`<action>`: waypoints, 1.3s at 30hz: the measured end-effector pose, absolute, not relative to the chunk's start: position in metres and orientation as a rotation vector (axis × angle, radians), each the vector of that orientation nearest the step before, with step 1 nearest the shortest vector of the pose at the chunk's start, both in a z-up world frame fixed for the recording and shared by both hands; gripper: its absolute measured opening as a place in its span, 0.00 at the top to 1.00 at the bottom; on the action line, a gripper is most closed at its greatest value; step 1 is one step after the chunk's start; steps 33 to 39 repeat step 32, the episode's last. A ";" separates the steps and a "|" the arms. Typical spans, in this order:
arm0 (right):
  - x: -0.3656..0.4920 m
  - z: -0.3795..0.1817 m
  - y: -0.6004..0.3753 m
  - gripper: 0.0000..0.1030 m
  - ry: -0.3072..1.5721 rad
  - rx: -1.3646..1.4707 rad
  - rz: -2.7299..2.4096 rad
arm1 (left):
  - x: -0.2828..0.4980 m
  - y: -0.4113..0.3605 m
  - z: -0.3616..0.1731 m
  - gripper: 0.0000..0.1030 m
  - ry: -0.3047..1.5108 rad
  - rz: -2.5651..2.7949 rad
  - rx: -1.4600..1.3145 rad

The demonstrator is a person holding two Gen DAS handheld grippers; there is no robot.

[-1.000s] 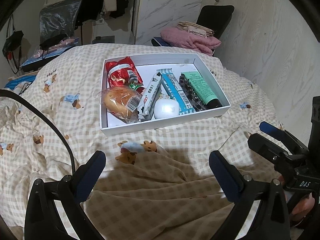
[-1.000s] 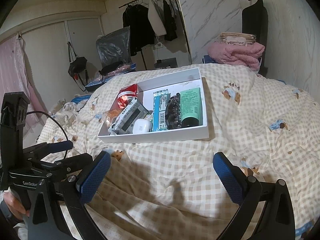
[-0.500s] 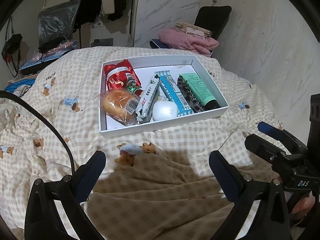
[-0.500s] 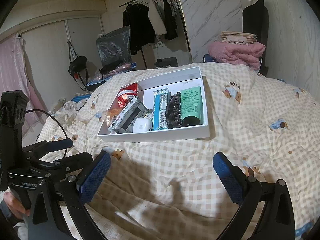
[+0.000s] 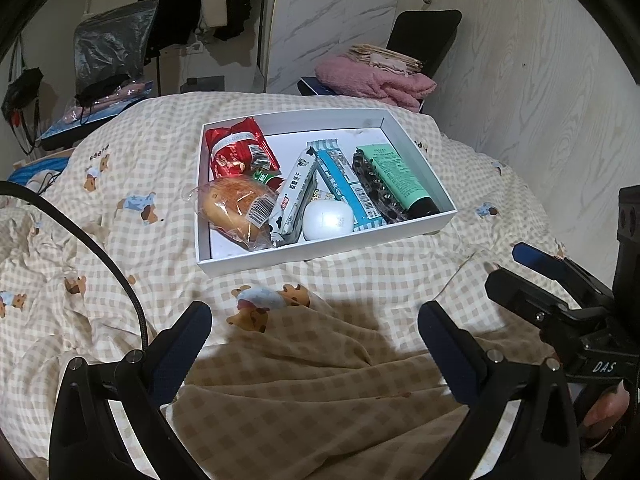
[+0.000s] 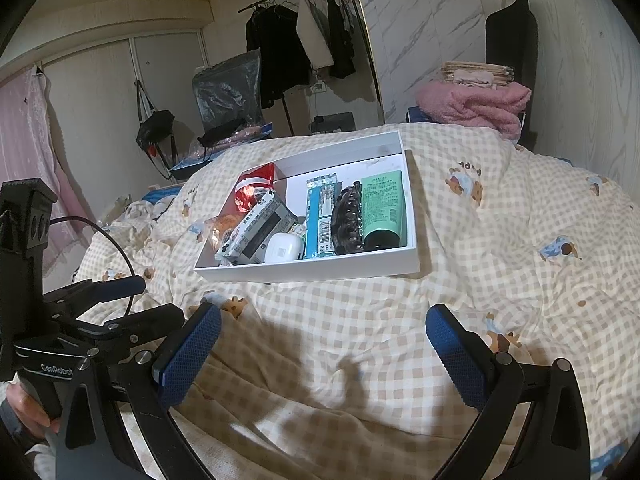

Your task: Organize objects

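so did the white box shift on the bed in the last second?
No. The white box sits on the same blanket checks, its front edge just above the bear print; only the camera drifted.

White box (image 5: 320, 254) on checked quilt (image 5: 360, 280), packed with snacks, white case (image 5: 328, 221), green tube (image 5: 396, 178).

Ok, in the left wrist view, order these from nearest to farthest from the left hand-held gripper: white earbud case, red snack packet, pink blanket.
From the left hand-held gripper:
1. White earbud case, at the box's near edge, centre.
2. Red snack packet, in the box's far left corner.
3. Pink blanket, on the chair beyond the bed, right of centre.
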State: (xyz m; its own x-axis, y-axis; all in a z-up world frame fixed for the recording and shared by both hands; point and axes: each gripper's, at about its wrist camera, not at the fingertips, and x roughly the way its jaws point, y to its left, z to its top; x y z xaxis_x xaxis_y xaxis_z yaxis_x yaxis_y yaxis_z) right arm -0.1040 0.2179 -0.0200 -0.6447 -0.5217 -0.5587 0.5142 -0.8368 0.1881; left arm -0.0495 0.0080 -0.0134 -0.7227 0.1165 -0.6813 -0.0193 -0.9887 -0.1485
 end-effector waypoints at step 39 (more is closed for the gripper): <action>-0.106 -0.021 0.218 0.00 -0.016 0.831 -2.421 | -0.045 0.004 -0.008 0.00 -0.228 2.859 -1.080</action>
